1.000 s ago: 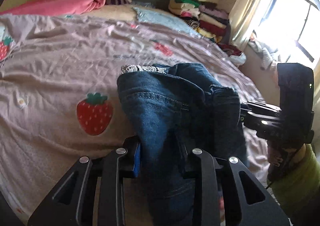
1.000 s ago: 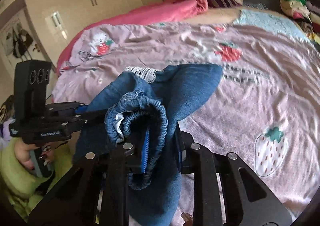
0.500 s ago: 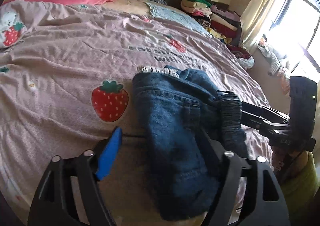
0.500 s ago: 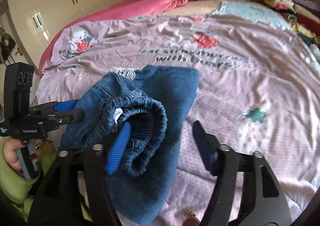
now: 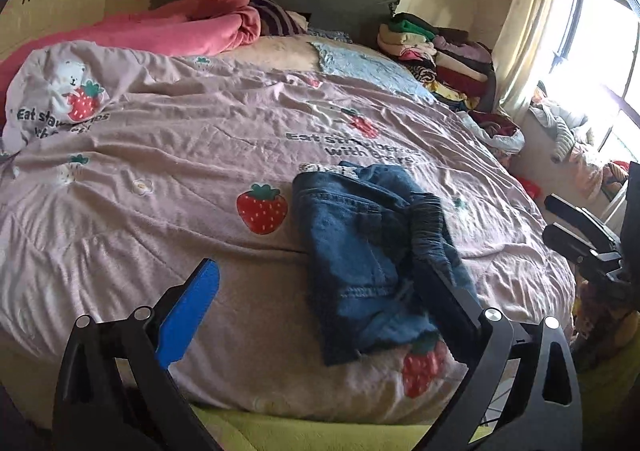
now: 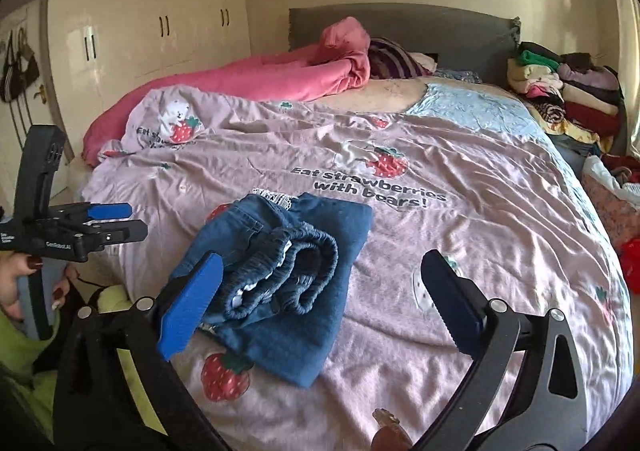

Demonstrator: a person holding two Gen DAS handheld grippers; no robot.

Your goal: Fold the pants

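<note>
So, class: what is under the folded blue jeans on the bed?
The jeans lie on the pink strawberry-print quilt. A printed strawberry peeks out at their near edge; whatever print lies beneath them is covered.

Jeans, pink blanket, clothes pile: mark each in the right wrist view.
jeans [image 6: 344, 235], right wrist view, on the flat folded denim panel.
pink blanket [image 6: 256, 81], right wrist view, on its long rolled middle.
clothes pile [image 6: 576, 95], right wrist view, on the stacked folded garments.

Pink blanket [image 5: 192, 31] – clothes pile [image 5: 436, 59] – white wardrobe [image 6: 152, 19]
</note>
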